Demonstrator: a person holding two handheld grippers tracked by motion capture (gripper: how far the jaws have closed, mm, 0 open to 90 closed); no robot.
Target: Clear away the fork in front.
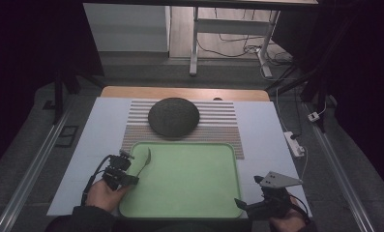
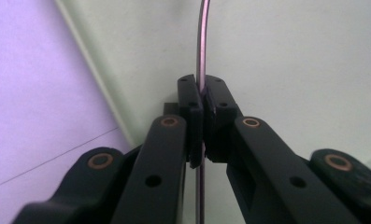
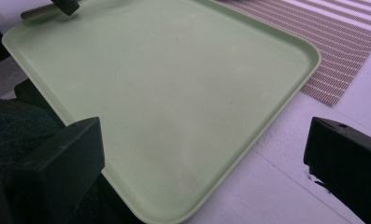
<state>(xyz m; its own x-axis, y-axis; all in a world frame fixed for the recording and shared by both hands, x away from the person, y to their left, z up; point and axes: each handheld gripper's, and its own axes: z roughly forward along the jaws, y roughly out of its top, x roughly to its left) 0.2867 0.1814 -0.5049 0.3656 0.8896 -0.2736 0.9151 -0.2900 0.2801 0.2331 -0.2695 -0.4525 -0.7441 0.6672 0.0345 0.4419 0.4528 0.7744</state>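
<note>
Metal, thin and curved like a spoon or small utensil, is sitting edge-on between the fingers of the left gripper, which are pinching it over the near-left corner of the pale green tray, probably because it is being set down into or lifted out of that smooth, round-cornered plastic. Beyond the tray a dark, rough-looking dome is resting on a striped woven mat on the white-covered table. Off the tray's near-right corner the right gripper is waiting, fingers spread wide and holding nothing.
</note>
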